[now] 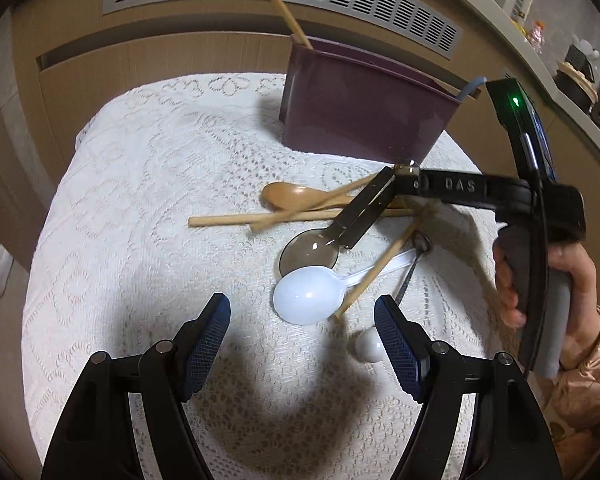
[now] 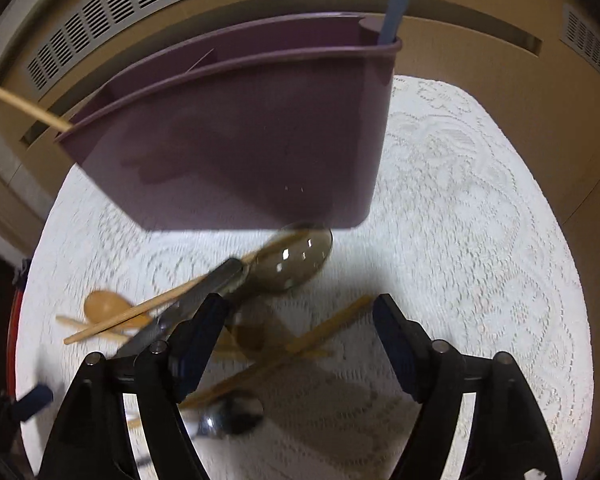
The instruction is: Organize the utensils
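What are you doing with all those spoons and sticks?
A person holds a gripper in each hand and is tidying utensils into the purple holder on the lace tablecloth. A chopstick and a blue handle already stand in it. Both the left gripper and the right gripper are open and hold nothing. The white spoon, wooden spoon, clear brown spoon and loose chopsticks still lie on the cloth.

Purple holder (image 1: 360,108), white lace cloth (image 1: 140,200), white spoon (image 1: 304,294).
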Action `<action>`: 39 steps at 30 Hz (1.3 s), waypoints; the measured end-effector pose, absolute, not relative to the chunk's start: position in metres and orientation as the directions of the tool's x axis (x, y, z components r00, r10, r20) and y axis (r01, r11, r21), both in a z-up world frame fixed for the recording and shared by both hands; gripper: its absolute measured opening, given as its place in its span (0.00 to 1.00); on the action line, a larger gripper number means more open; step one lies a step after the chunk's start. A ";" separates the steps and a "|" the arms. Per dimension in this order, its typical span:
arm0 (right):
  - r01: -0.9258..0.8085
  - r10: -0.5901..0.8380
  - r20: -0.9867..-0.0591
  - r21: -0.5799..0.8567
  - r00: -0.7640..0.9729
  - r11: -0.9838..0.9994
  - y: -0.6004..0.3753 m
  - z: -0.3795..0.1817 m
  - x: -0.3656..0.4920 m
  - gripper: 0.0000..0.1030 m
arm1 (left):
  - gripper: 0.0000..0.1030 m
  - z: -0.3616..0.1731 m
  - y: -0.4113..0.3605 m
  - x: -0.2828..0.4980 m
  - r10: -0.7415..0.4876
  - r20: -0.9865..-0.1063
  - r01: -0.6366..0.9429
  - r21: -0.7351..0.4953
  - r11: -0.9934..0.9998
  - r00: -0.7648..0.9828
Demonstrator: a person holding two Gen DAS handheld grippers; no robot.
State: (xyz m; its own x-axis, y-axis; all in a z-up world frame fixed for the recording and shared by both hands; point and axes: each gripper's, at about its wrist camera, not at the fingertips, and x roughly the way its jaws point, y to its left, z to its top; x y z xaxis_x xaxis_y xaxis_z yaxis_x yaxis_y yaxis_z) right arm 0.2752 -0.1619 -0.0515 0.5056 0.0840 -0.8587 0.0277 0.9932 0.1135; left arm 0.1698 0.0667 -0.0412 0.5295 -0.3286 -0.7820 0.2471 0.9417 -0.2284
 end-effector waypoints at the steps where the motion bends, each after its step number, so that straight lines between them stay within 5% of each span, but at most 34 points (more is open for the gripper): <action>1: 0.023 0.081 -0.861 0.108 0.503 0.994 -0.161 -0.051 0.277 0.72 | 0.73 -0.042 0.068 0.170 -0.331 -0.782 0.247 -0.232 0.941 0.529; 14: -0.111 -0.110 -0.830 -0.202 0.546 0.973 -0.175 -0.040 0.236 0.70 | 0.73 -0.047 0.063 0.182 -0.397 -0.781 0.296 -0.282 0.913 0.482; 22: -0.007 0.047 -0.816 0.052 0.576 0.999 -0.173 -0.029 0.260 0.69 | 0.73 -0.029 0.037 0.201 -0.330 -0.770 0.300 -0.188 0.935 0.546; 26: 0.055 0.012 -0.839 0.051 0.544 0.997 -0.151 -0.046 0.289 0.67 | 0.73 -0.028 0.035 0.193 -0.207 -0.773 0.272 -0.046 0.961 0.600; 30: 0.000 -0.003 -0.844 -0.003 0.537 1.000 -0.124 -0.052 0.296 0.67 | 0.73 -0.031 0.045 0.190 -0.184 -0.782 0.252 -0.036 0.967 0.596; 34: -0.109 0.045 -0.857 -0.014 0.514 0.994 -0.115 -0.051 0.293 0.38 | 0.73 -0.028 0.050 0.190 -0.205 -0.777 0.248 -0.065 0.967 0.595; 39: -0.159 0.010 -0.865 -0.081 0.502 0.984 -0.127 -0.050 0.276 0.32 | 0.73 -0.027 0.044 0.190 -0.233 -0.775 0.265 -0.088 0.960 0.588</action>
State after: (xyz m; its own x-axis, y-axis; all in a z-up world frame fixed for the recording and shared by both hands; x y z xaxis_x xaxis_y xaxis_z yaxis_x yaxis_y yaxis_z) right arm 0.2759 -0.1272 -0.0498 0.5017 0.0101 -0.8650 -0.1591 0.9840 -0.0808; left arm 0.1902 0.0438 -0.0267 0.5878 -0.2330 -0.7748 0.2646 0.9603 -0.0880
